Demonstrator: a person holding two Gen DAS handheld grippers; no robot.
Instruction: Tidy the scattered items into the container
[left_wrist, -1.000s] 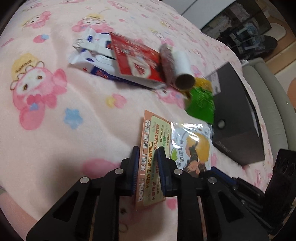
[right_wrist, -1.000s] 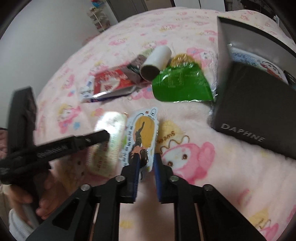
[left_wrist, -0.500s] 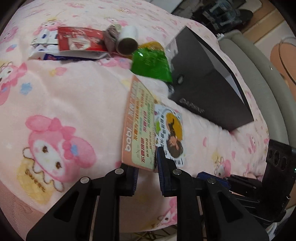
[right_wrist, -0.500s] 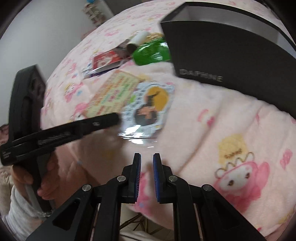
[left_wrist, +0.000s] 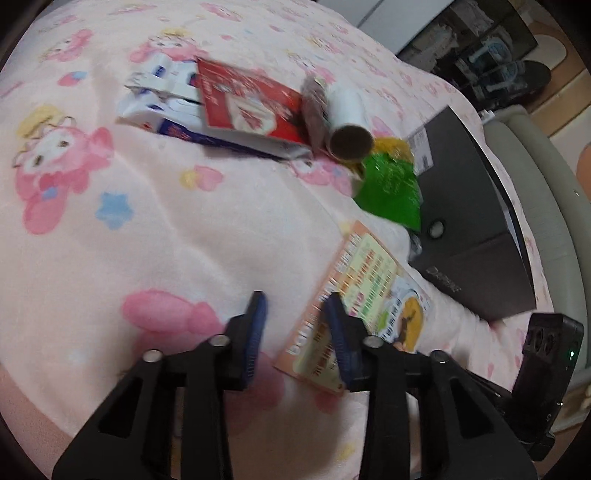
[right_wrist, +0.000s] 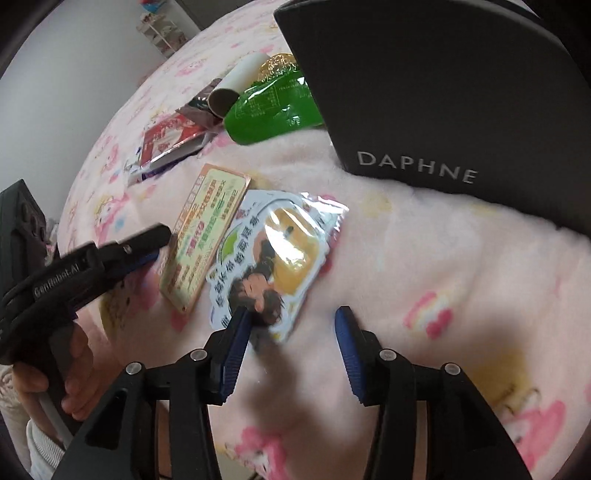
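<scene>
An orange card packet (left_wrist: 354, 291) (right_wrist: 207, 236) lies flat on the pink blanket beside a white cartoon snack pouch (right_wrist: 273, 258) (left_wrist: 406, 317). My left gripper (left_wrist: 295, 325) is open, its right finger over the card's near edge. My right gripper (right_wrist: 291, 332) is open, its left finger at the pouch's near corner. The black DAPHNE box (right_wrist: 443, 92) (left_wrist: 476, 221) stands behind them. A green pouch (left_wrist: 391, 188) (right_wrist: 273, 110), a cardboard roll (left_wrist: 349, 118) (right_wrist: 236, 81), a red packet (left_wrist: 251, 99) (right_wrist: 166, 136) and a white-blue packet (left_wrist: 166, 107) lie farther back.
The pink cartoon blanket (left_wrist: 147, 221) covers a bed. A grey padded edge (left_wrist: 546, 177) runs along the right side past the box. The hand holding the left gripper (right_wrist: 70, 376) shows at the left of the right wrist view.
Both grippers opened. The left one let go of the orange card, and the right one let go of the cartoon pouch; both packets now lie on the blanket.
</scene>
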